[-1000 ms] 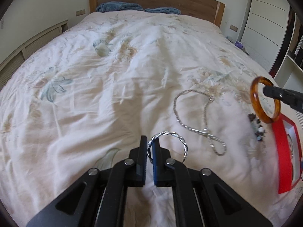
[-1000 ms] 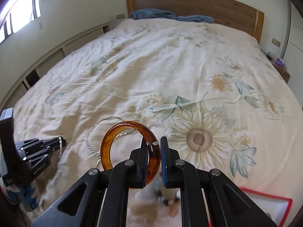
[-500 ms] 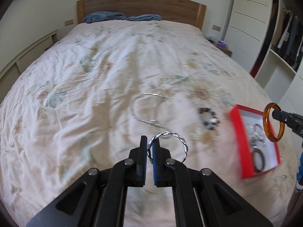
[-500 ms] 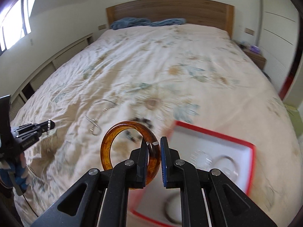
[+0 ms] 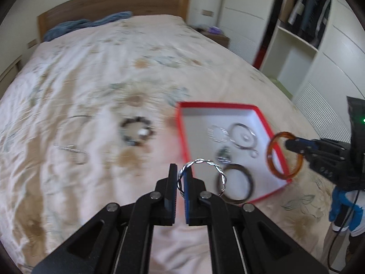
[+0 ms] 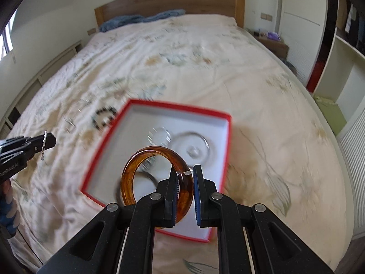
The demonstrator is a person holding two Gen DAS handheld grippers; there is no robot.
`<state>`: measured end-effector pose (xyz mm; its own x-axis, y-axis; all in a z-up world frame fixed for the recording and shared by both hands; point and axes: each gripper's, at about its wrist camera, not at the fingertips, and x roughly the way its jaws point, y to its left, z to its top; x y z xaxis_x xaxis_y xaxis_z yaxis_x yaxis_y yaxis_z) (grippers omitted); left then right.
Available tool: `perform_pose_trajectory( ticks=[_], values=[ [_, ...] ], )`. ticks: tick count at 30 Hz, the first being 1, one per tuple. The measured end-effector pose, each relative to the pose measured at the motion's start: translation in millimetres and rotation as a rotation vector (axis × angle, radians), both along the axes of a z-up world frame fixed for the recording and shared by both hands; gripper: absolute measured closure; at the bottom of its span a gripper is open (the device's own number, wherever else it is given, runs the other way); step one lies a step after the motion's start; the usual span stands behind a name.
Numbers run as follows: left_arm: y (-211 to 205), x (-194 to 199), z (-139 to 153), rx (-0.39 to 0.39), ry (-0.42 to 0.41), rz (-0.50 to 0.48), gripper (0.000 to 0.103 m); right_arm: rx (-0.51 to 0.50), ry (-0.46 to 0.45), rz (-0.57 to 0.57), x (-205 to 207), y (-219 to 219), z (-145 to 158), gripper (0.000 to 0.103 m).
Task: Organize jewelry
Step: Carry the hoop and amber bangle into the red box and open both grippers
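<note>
My left gripper is shut on a twisted silver bangle, held up just left of the red box. My right gripper is shut on an amber bangle, hanging over the red box. That box has a white inside with several rings and bracelets, among them a dark bangle. A dark beaded bracelet and a silver chain necklace lie on the bedspread left of the box. The right gripper shows at the right in the left wrist view, the left gripper at the left in the right wrist view.
The bed carries a cream floral bedspread, with blue towels by the wooden headboard. White wardrobes and open shelves stand to the right, with a bedside table beyond. A blue-gloved hand holds the right gripper.
Both grippers have swung right across the bed with their bangles, from over the chain necklace to the red box. Each view has rolled a little. Both grips stay the same.
</note>
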<state>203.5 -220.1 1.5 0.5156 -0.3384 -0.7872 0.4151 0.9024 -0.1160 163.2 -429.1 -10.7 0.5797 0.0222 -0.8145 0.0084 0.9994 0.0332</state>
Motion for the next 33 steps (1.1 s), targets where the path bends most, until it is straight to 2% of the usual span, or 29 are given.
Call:
perform_pose_trajectory(
  ticks=[5, 12, 19, 26, 33],
  values=[
    [-48.7, 0.5, -26.6, 0.029, 0.056, -0.062, 0.099, -0.005, 0.041, 0.015, 2.7, -13.6, -25.5, 0.091],
    [-88.6, -2.1, -53.7, 0.064, 0.102, -0.14, 0.099, -0.034, 0.079, 0.087, 13.7, -14.4, -51.3, 0.091],
    [-108.8, -0.8, -74.3, 0.081, 0.147, -0.186, 0.099, -0.084, 0.069, 0.133, 34.1, -16.2, -57.6, 0.091],
    [-122.3, 2.7, -88.9, 0.119, 0.17, -0.216, 0.098, -0.085, 0.053, 0.157, 64.7, -19.4, -57.1, 0.091],
    [-127.8, 6.8, -91.3, 0.131, 0.167, -0.246, 0.098, -0.101, 0.085, 0.203, 76.8, -14.9, -71.1, 0.091]
  ],
)
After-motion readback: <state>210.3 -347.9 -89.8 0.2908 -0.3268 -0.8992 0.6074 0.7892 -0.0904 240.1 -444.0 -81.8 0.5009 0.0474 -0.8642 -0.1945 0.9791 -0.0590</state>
